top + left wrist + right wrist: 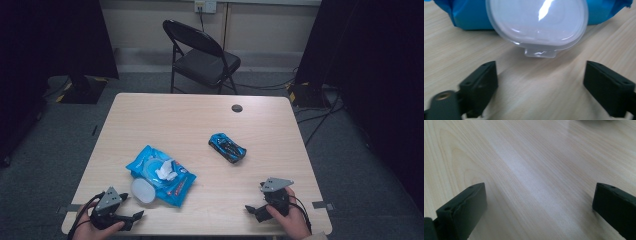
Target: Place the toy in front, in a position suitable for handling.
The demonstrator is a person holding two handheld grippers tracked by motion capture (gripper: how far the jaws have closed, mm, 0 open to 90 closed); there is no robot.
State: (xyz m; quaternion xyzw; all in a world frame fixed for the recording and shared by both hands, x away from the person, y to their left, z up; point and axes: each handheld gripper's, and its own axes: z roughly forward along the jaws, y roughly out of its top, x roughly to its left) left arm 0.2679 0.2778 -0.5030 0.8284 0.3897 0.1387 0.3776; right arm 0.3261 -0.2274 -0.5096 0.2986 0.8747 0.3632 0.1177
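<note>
1. The blue wipes pack [469, 15] is cut off by the left gripper view's top edge.
2. Its printed label is too small to read (high view).
3. The lid [537, 21] loses its top there.

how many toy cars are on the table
1: a blue toy car lies right of centre on the table, apart from the blue wipes pack.
</note>
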